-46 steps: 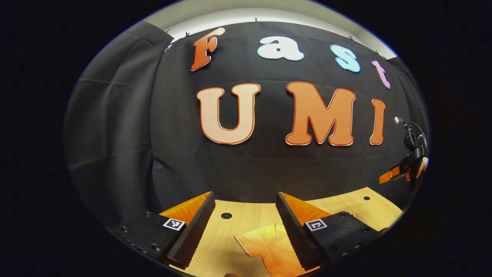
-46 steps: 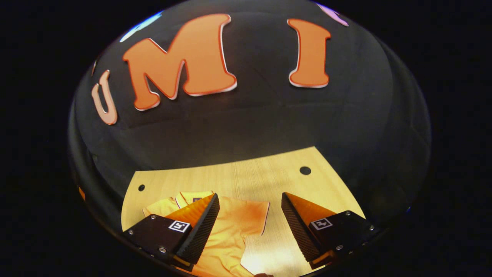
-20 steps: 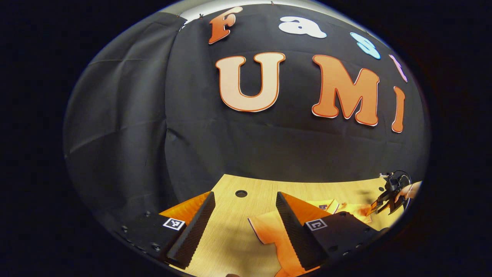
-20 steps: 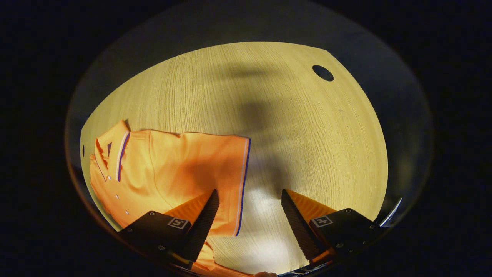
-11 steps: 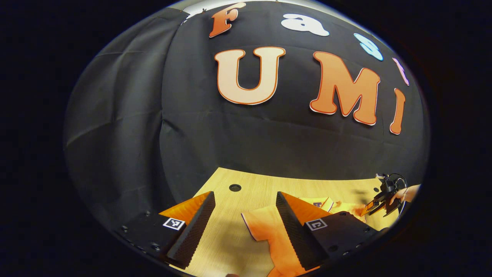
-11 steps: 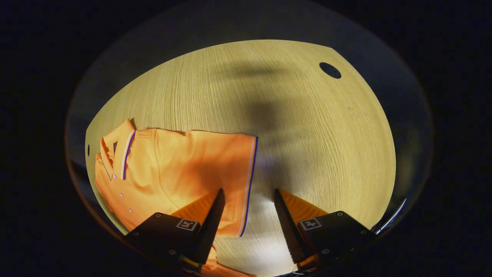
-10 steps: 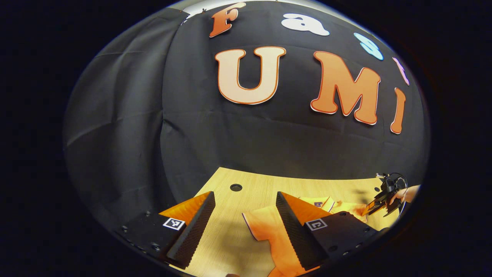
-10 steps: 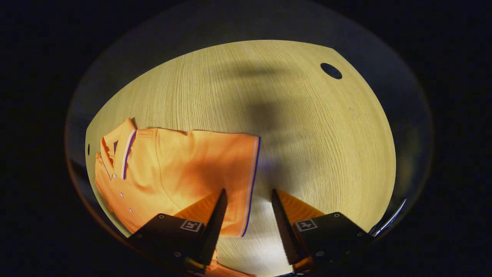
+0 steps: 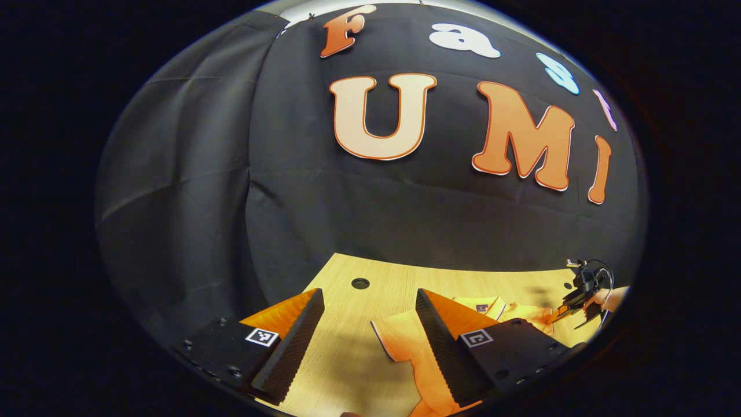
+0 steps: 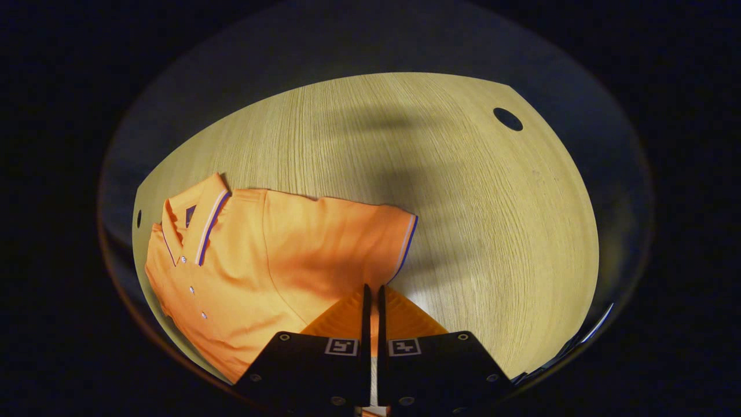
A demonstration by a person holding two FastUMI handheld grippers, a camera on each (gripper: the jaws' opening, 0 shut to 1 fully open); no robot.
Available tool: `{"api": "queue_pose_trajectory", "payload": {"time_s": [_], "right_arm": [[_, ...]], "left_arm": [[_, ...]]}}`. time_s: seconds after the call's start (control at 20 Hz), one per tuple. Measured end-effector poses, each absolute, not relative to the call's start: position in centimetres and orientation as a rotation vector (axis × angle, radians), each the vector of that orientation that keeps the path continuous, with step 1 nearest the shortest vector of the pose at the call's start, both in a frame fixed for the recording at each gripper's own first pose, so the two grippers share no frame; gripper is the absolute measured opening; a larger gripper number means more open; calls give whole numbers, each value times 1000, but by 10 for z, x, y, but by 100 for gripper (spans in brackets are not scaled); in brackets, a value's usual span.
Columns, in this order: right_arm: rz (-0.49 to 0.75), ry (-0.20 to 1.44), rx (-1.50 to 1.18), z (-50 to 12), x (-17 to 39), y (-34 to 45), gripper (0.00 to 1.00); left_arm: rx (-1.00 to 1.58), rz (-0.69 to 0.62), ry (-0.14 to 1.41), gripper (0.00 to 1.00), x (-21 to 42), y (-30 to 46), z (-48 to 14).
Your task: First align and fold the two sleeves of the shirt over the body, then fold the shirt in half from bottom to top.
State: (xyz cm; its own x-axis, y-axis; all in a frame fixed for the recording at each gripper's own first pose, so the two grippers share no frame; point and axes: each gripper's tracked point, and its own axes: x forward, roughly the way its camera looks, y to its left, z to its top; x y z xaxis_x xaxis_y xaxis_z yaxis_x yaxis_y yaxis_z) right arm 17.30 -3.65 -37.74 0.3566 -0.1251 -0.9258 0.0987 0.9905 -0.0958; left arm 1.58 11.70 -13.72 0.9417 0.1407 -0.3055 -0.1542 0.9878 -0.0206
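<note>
On table [image 10: 463, 174], right tool [image 10: 370, 298] now pinching shirt [image 10: 260, 260] sleeve

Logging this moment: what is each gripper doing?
Left gripper: open, holding nothing.
Right gripper: closed on the sleeve edge.

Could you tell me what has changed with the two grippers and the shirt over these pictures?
The right gripper tipped down toward the table and closed its fingers on the near edge of the orange shirt's sleeve, whose cuff has shifted. The left gripper dipped slightly and stayed open over the other sleeve.
</note>
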Motion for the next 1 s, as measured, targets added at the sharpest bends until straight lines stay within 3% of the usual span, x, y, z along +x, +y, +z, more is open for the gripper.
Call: {"api": "queue_pose_trajectory", "payload": {"time_s": [0.25,0.3,0.35,0.55,1.0], "right_arm": [[-110,1129,-24,-329,173,-21,5],[-93,1117,-28,-319,171,-14,9],[-79,1103,-37,-311,171,-5,5],[-10,1061,-71,-286,165,39,5],[134,1057,-123,-277,147,136,5]], "left_arm": [[-62,144,296,98,8,129,-134],[-72,141,294,98,7,132,-133],[-82,138,291,98,5,133,-133],[-93,131,272,98,0,145,-127],[-115,142,251,98,-14,184,-118]]}}
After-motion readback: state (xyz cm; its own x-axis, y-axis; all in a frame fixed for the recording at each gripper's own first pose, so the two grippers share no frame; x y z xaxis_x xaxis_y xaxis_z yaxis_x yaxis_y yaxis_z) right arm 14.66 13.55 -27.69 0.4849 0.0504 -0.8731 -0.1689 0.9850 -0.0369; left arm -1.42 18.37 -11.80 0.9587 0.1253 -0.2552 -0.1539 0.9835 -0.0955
